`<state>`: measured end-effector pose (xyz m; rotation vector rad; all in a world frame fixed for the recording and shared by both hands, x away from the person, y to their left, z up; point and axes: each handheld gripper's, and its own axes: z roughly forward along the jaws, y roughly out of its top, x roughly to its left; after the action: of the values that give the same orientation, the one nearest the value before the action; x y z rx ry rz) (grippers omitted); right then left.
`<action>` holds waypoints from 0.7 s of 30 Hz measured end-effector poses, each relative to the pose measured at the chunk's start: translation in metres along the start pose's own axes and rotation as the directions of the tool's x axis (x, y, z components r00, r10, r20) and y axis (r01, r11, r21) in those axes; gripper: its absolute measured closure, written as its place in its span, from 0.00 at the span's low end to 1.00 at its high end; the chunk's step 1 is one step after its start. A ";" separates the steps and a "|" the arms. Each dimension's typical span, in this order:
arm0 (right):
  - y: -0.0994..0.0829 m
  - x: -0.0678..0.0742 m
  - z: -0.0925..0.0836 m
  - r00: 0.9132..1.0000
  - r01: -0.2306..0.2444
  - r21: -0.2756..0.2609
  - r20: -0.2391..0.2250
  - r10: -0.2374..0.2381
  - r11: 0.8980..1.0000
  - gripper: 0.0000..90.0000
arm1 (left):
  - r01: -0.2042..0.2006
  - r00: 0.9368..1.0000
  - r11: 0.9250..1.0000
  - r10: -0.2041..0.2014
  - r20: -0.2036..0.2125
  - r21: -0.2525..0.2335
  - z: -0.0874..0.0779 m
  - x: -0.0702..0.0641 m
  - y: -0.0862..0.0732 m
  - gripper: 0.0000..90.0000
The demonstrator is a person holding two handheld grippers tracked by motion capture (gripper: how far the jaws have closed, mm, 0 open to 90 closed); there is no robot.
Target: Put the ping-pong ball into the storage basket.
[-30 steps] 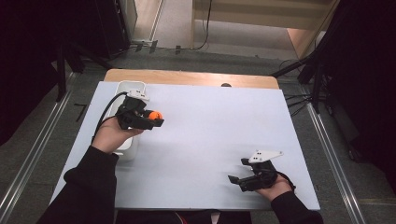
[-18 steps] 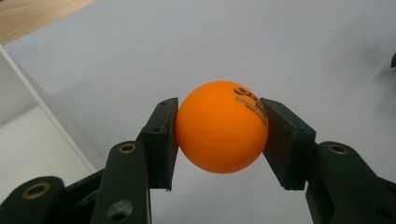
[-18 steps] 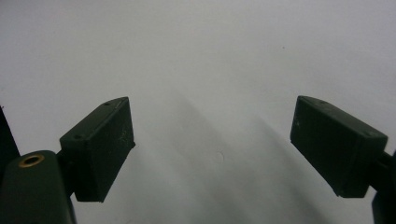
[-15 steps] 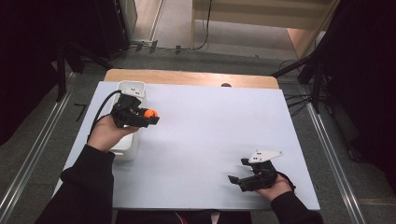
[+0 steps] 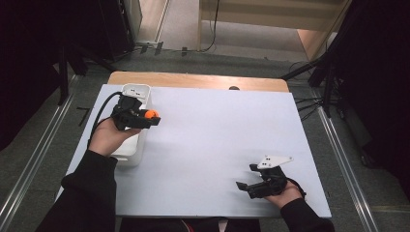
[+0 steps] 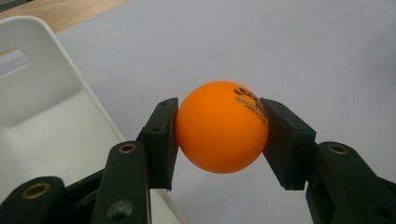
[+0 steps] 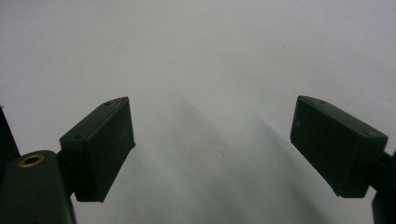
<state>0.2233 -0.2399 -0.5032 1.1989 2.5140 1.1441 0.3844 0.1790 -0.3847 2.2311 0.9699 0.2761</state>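
An orange ping-pong ball (image 6: 221,126) with dark print sits pinched between both black pads of my left gripper (image 6: 219,135), which is shut on it. From above, that gripper (image 5: 153,117) holds the ball (image 5: 152,114) just past the right wall of a white bin (image 5: 134,89) at the table's left. My right gripper (image 5: 245,180) rests near the front right of the white tabletop (image 5: 217,130), its jaws spread wide. In the right gripper view its pads (image 7: 100,144) stand far apart over bare white surface with nothing between them (image 7: 212,149).
The white bin's inside wall and floor (image 6: 42,116) lie just left of the held ball. A wooden strip (image 5: 193,80) runs along the table's far edge. Metal rails (image 5: 29,159) and grey floor flank the table; dark stands rise at the back right.
My left hand with the ball has drifted slightly toward the far side, alongside the bin. The right gripper has stayed put.
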 end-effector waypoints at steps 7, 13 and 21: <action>0.000 0.000 0.000 1.000 0.000 -0.001 0.000 0.000 1.000 0.14 | 0.032 0.999 0.999 -0.032 -0.019 -0.019 0.000 0.004 -0.001 0.56; 0.000 0.000 0.000 1.000 0.003 0.000 0.000 -0.003 1.000 0.14 | 0.077 0.996 0.997 -0.077 -0.032 -0.016 0.000 0.009 -0.002 0.56; 0.000 0.000 0.000 1.000 0.001 -0.001 0.000 -0.001 1.000 0.14 | 0.102 0.991 0.994 -0.106 -0.086 -0.046 -0.003 0.015 -0.003 0.56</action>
<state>0.2234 -0.2398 -0.5032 1.1972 2.5136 1.1446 0.3919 0.1931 -0.3853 2.1380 1.1137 0.3476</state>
